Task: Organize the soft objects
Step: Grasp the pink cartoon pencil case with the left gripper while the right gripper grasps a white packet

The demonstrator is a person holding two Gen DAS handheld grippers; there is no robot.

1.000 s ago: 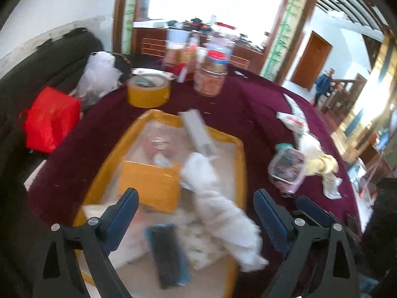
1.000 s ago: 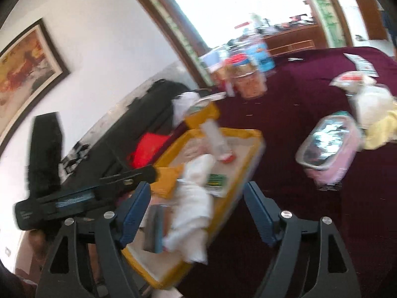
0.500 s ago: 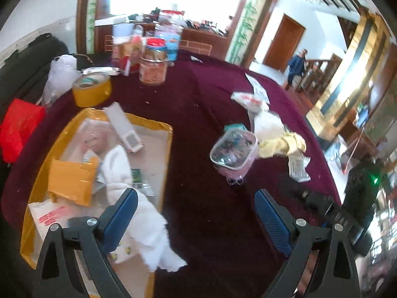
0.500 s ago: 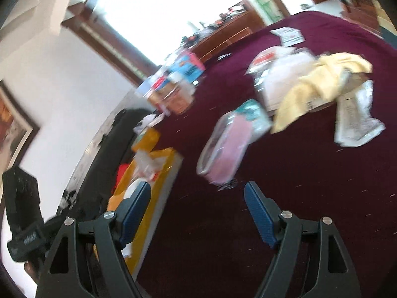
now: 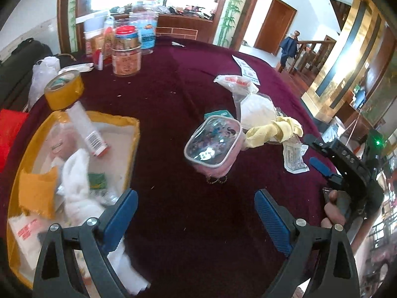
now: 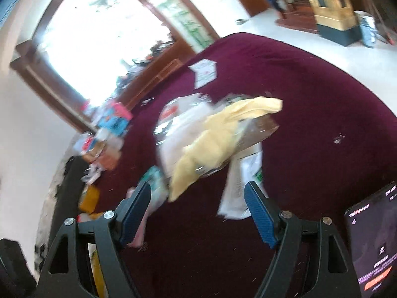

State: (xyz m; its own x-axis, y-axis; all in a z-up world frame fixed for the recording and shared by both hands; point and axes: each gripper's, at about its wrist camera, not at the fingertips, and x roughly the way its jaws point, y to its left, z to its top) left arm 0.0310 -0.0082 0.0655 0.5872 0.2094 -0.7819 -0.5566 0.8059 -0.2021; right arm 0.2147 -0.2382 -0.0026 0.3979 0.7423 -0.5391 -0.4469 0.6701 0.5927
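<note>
Both hand-held grippers have swung away from the yellow tray and now face the loose pile on the right side of the counter. A second ago they looked down at the tray with the white cloth in it. So that cloth looks put away, and the next soft thing is probably being picked.

The left hand-held gripper is wide open and holds nothing. It hangs over bare counter, near the pink pouch. The right hand-held gripper is wide open and empty too.

The yellow cloth is the likely next pick. It lies on top of clear plastic bags, just past the right gripper's fingers. It is long and thin. In the right view it runs from low on the left up to high on the right. The low end points at the gap between the fingers. The right view is blurry, so the gripper is moving fast.
</note>
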